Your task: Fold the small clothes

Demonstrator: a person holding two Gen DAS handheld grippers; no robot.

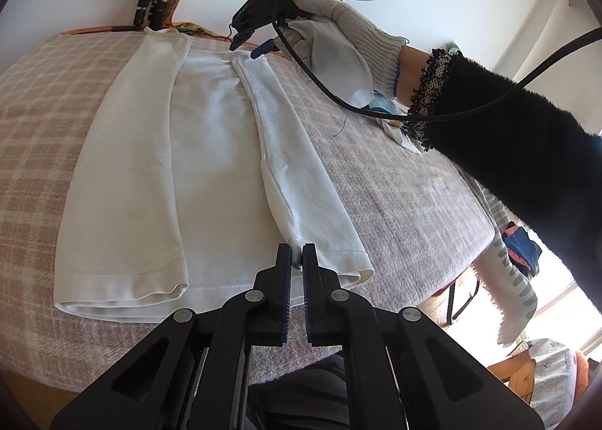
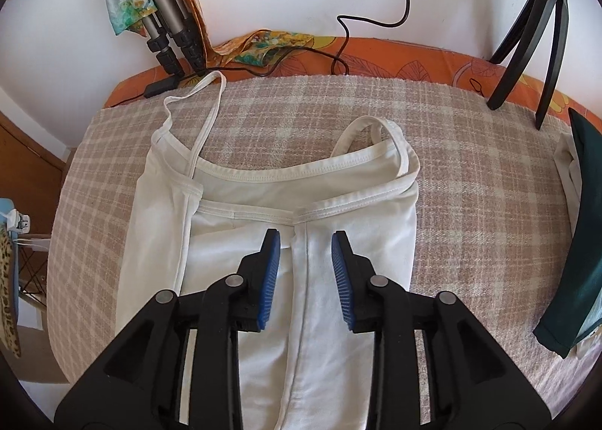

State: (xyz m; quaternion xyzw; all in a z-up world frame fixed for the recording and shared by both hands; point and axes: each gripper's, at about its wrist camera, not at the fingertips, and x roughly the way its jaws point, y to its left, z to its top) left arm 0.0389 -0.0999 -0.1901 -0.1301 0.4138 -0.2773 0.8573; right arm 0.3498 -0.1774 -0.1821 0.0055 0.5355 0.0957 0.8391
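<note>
White strappy top (image 2: 263, 196) lies flat on the checked blanket (image 2: 470, 185), both sides folded inward, straps toward the wall. Left gripper (image 1: 296, 260) clamped on the right flap's hem. Right gripper (image 2: 305, 242) parted above the flap's upper edge, pads off the cloth.

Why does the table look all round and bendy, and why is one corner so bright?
Left wrist view: the fisheye lens bends the checked blanket into a curve, and daylight burns the window at lower right to white. Right wrist view: the same bending rounds the orange edge; light is even and the white top looks sharp.
</note>
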